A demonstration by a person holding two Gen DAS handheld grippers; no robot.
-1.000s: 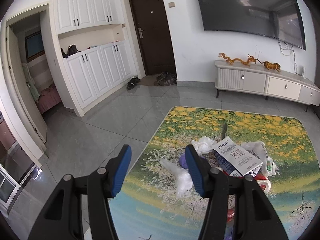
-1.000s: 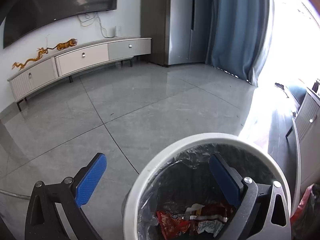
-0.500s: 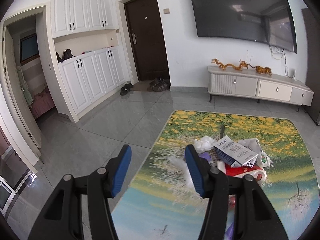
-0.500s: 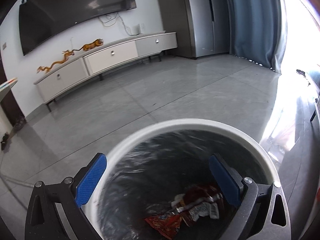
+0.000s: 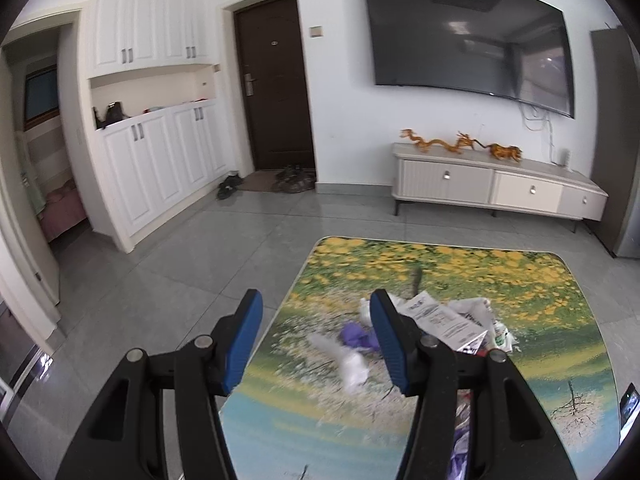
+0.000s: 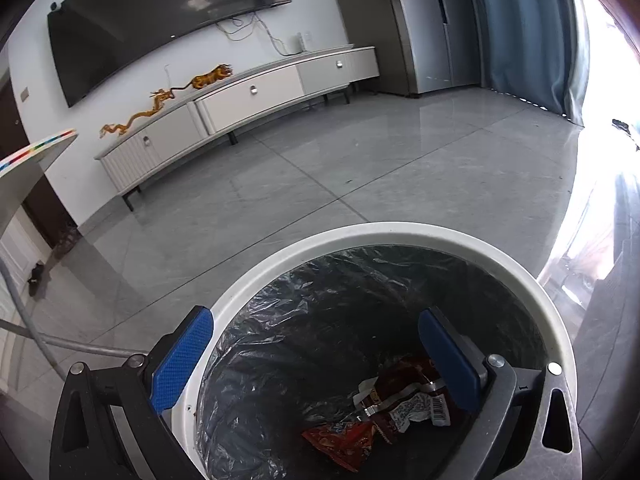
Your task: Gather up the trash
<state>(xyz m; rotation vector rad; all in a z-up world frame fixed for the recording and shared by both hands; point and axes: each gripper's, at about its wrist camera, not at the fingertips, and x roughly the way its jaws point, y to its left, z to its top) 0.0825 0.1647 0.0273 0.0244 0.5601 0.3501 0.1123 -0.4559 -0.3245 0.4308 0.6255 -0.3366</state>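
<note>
In the left wrist view a pile of trash lies on a table with a flower-print top (image 5: 440, 264): a white printed carton (image 5: 440, 318), a purple wrapper (image 5: 356, 336), a clear plastic scrap (image 5: 352, 366) and crumpled white bags (image 5: 488, 312). My left gripper (image 5: 316, 340) is open and empty, above the table's near left part, its right finger beside the pile. In the right wrist view my right gripper (image 6: 316, 360) is open and empty above a white bin (image 6: 400, 234) lined with a black bag. Red and brown snack wrappers (image 6: 384, 412) lie at its bottom.
A white TV cabinet (image 5: 496, 188) with orange dragon figures stands under a wall TV (image 5: 468, 36). White cupboards (image 5: 160, 164) and a dark door (image 5: 276, 84) are at the left, with shoes on the grey tile floor. A table edge (image 6: 28, 156) and metal leg show left of the bin.
The left gripper has lifted and tilted up, so the trash pile sits lower and closer to its right finger. The right gripper has moved over the bin's middle; both stay open.
</note>
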